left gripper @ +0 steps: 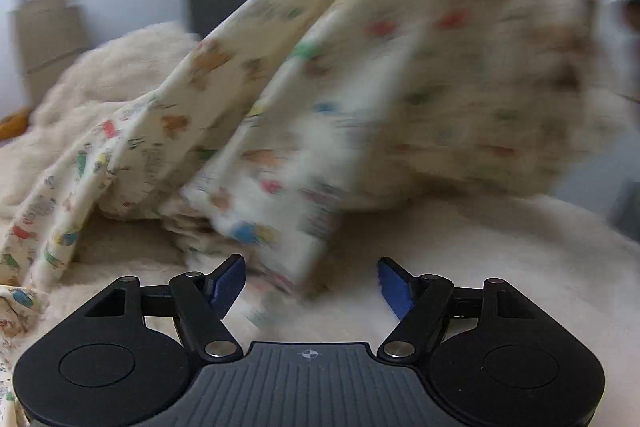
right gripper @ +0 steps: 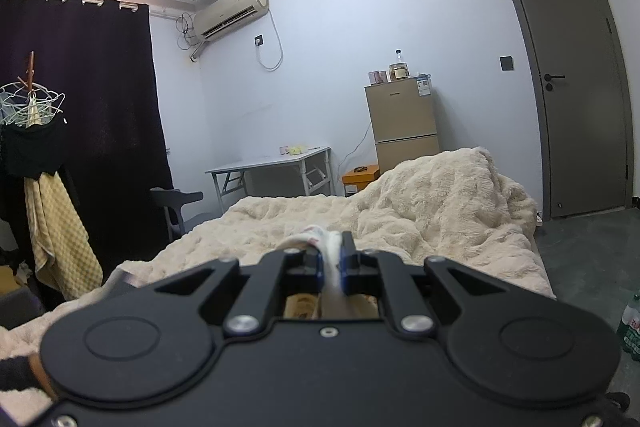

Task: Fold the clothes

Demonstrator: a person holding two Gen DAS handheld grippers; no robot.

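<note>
Printed garment [left gripper: 360,75]: hanging over fleece blanket [right gripper: 420,211], one edge pinched in right gripper [right gripper: 331,267]. Left gripper [left gripper: 310,285]: jaws apart, empty. Risk: loose cloth swings, left grabs the wrong layer.

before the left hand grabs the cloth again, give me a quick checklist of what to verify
1. Right gripper pinching the printed garment: ok, cream fabric is clamped between its fingers.
2. Left gripper free to grasp: ok, open with nothing between the fingers.
3. Garment edge in front of the left gripper: ok, a hem hangs just ahead.
4. Garment steady: not ok, it is motion-blurred.
5. Fluffy blanket flat for folding: not ok, bunched up near the door.
6. Which corner the right gripper holds: cannot tell.
</note>
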